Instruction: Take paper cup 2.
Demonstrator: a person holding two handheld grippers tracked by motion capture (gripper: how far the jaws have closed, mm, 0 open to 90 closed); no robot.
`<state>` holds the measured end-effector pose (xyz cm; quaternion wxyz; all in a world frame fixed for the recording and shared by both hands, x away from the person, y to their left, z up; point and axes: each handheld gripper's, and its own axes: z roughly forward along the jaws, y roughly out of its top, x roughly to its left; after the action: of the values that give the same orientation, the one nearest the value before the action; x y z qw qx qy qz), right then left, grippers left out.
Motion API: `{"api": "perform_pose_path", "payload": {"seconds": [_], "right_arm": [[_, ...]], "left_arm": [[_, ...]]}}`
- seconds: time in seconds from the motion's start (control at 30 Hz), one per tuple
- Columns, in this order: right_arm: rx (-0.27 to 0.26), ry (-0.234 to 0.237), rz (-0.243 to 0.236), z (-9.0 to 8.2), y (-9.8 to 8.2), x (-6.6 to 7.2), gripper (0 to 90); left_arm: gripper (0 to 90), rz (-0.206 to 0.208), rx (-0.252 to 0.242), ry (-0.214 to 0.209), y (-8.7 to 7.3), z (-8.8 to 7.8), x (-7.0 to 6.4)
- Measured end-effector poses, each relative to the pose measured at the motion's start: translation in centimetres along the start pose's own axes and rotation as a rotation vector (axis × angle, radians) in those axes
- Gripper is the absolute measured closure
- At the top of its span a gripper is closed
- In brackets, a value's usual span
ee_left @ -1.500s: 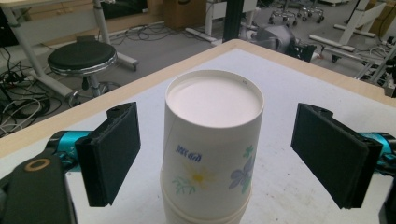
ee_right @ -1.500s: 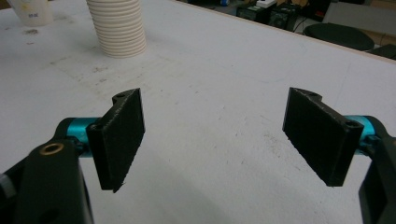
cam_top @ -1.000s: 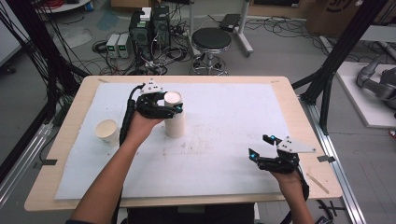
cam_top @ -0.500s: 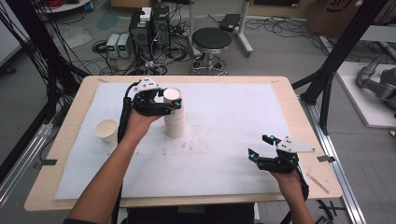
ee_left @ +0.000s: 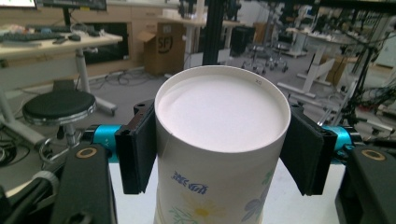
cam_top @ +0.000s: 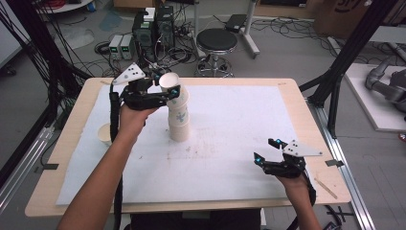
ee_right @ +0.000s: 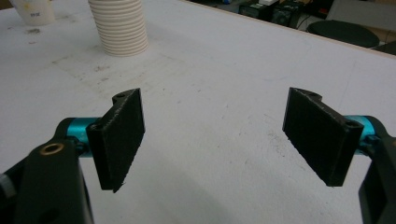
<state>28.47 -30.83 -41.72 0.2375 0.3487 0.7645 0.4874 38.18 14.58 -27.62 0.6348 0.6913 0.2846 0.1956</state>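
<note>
A stack of paper cups (cam_top: 179,125) stands upright on the white sheet, left of middle. My left gripper (cam_top: 166,85) is shut on the top paper cup (cam_top: 168,79), a white cup with a flower print. Its jaws have just been closing on that cup. The cup is raised and tilted above the stack; whether its base is free I cannot tell. In the left gripper view both pads (ee_left: 137,149) press the cup (ee_left: 222,112) just under its rim. My right gripper (cam_top: 265,149) rests open near the front right, nothing between its jaws (ee_right: 219,135).
A single paper cup (cam_top: 104,134) stands at the sheet's left edge. The wooden table (cam_top: 287,84) carries the white sheet. Behind the table are a black stool (cam_top: 216,40), power boxes and cables. Black frame posts stand on both sides.
My left gripper has risen with the top cup, which now sits higher and tilted over the stack. The right gripper has stayed where it was.
</note>
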Motion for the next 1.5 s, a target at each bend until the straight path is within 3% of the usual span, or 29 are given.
{"api": "perform_pose_path", "payload": {"seconds": [0.23, 0.53, 0.8, 1.03, 1.2, 1.5], "right_arm": [[0.005, 0.003, 0.003, 0.0, 0.0, 0.0, 21.4], [0.005, -0.001, 0.001, 0.0, 0.0, 0.1, 21.4], [0.013, 0.005, -0.004, 0.1, 0.0, 0.2, 21.4], [0.011, 0.007, -0.006, 0.3, 0.1, 0.3, 21.4], [0.014, 0.008, -0.004, 0.3, 0.1, 0.3, 21.4], [0.019, 0.01, -0.006, 0.4, 0.0, 0.4, 21.4]], "left_arm": [[34.8, 0.039, -0.021, -0.019, 0.7, -2.4, -1.2], [35.0, 0.051, -0.032, -0.012, -0.7, -5.4, -1.8], [35.0, 0.053, -0.028, -0.024, -5.4, -7.1, -3.1], [35.0, 0.047, -0.001, -0.037, -9.2, -7.3, -3.9], [35.0, 0.053, 0.024, -0.04, -10.6, -7.1, -4.1], [35.0, 0.076, 0.044, -0.024, -11.8, -7.0, -4.2]]}}
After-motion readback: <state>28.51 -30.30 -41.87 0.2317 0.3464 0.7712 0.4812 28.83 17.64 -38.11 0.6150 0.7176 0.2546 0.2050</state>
